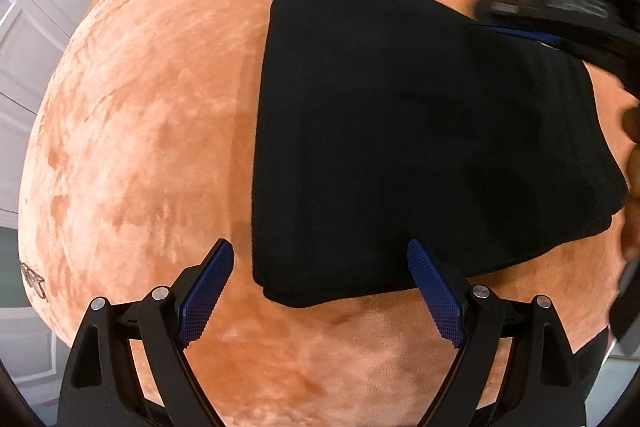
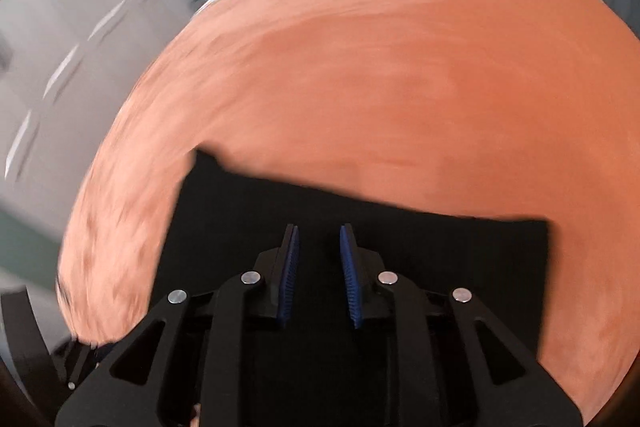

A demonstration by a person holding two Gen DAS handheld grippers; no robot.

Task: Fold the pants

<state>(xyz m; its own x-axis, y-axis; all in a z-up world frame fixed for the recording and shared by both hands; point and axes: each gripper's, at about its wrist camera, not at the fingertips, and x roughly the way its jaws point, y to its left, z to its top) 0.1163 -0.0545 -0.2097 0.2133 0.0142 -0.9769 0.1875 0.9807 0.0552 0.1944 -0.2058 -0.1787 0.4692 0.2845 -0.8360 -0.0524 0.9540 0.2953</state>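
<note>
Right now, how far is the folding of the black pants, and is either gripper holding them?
Done: the black pants lie as a compact folded stack, layered edges showing, on the orange blanket. In hand: nothing. The left gripper hangs wide open over the near edge; the right gripper has a narrow empty gap above the cloth. Left: perhaps one more fold or some smoothing; I cannot tell whether this is the final shape.

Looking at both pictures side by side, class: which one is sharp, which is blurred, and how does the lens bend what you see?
Left wrist view: sharp; plush of the orange blanket and the folded black pants crisp, only the right claw smeared. Right wrist view: streaked blur over blanket and cupboards. Both: fisheye bulges the bed into a dome, with dark corners.
</note>
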